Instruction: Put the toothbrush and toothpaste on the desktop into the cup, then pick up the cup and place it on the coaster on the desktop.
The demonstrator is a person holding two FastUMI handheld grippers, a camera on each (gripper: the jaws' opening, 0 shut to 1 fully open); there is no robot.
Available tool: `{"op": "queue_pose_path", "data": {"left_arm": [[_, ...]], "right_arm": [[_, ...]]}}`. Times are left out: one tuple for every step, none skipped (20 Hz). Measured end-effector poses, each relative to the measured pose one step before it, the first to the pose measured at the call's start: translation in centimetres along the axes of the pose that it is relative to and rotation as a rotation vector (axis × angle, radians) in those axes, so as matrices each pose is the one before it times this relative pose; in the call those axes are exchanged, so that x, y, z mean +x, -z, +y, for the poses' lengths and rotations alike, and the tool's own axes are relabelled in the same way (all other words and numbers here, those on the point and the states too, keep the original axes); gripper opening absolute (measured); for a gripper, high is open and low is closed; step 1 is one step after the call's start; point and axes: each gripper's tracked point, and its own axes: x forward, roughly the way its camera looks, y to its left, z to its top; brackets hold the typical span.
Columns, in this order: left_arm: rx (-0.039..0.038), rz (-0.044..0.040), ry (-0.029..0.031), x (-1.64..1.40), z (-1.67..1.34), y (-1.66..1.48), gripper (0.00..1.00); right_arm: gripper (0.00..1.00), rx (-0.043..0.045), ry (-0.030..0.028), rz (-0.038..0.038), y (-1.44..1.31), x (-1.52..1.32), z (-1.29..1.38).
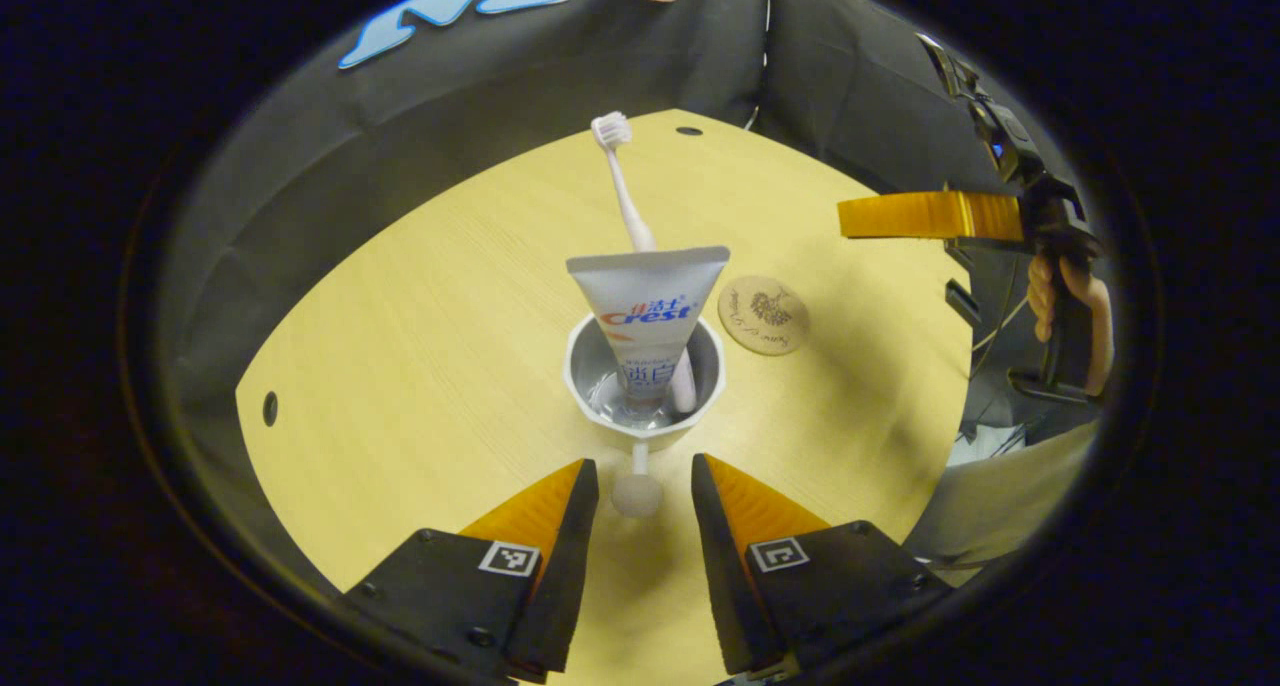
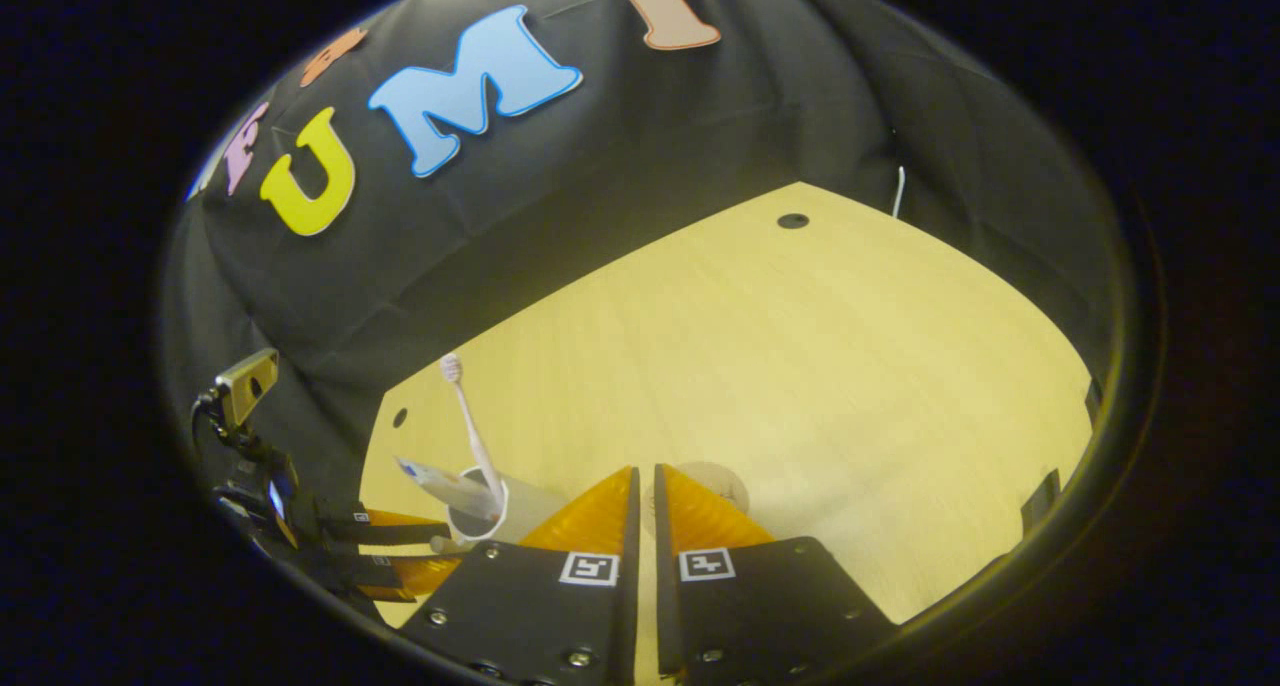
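A white cup (image 1: 600, 361) stands mid-table in the left gripper view, its knobbed handle (image 1: 637, 493) pointing toward me. A toothpaste tube (image 1: 650, 306) and a pink toothbrush (image 1: 625, 181) stand upright in it. My left gripper (image 1: 643, 463) is open, its fingertips either side of the handle without touching it. A round wooden coaster (image 1: 764, 314) lies just right of the cup. My right gripper (image 1: 930, 214) hovers above the table's right side, fingers together and holding nothing. In the right gripper view, that gripper (image 2: 646, 469) is shut; the cup (image 2: 520, 511) sits lower left, and the coaster (image 2: 722, 483) peeks past its fingers.
The light wooden table (image 1: 420, 366) has small cable holes at its far edge (image 1: 688, 130) and left edge (image 1: 270, 408). A hand (image 1: 1070, 301) holds the right gripper's handle past the table's right edge. Black cloth walls close in behind the table.
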Motion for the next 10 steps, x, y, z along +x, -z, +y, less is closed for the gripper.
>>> {"op": "queue_pose_path", "data": {"left_arm": [[0.01268,0.0218,0.00066,0.239,0.046,0.697,0.65],[0.01264,0.02177,-0.00411,0.122,0.267,0.235,0.65],[0.01355,0.01776,0.00039,0.18,0.215,-0.055,0.62],[0.01668,0.02465,-0.0002,-0.17,0.214,0.329,0.58],[0.01208,0.01847,-0.01046,0.219,0.256,0.091,0.5],[0.00766,0.01412,0.00111,0.079,-0.127,0.141,0.43],[0.00843,0.00792,0.0041,0.466,-0.136,-0.006,0.42],[0.00569,0.0027,-0.00419,0.366,0.016,0.258,0.41],[0.00487,-0.00002,-0.00635,0.402,-0.068,-0.057,0.41],[0.00332,-0.00289,-0.00879,-0.02,0.014,-0.182,0.4]], "right_arm": [[0.08,0.01348,0.01162,-0.00123,0.081,-0.209,-0.639],[0.08,0.01354,0.01239,-0.00136,-0.037,-0.158,-0.698],[0.08,0.01296,0.01008,-0.00238,-0.092,-0.145,-0.679],[0.08,0.01231,0.00942,-0.00168,-0.01,-0.075,-0.602],[0.08,0.01169,0.00889,-0.00099,-0.074,-0.091,-0.569],[0.08,0.01137,0.0071,-0.00052,-0.036,-0.084,-0.441],[0.08,0.01026,0.00668,0.0002,0.083,-0.142,-0.446],[0.08,0.00837,0.00641,0.00115,0.047,-0.117,-0.372],[0.08,0.00689,0.00361,-0.0011,-0.049,-0.013,-0.363],[0.08,0.00489,0.00472,-0.00001,-0.013,-0.057,-0.275]]}}
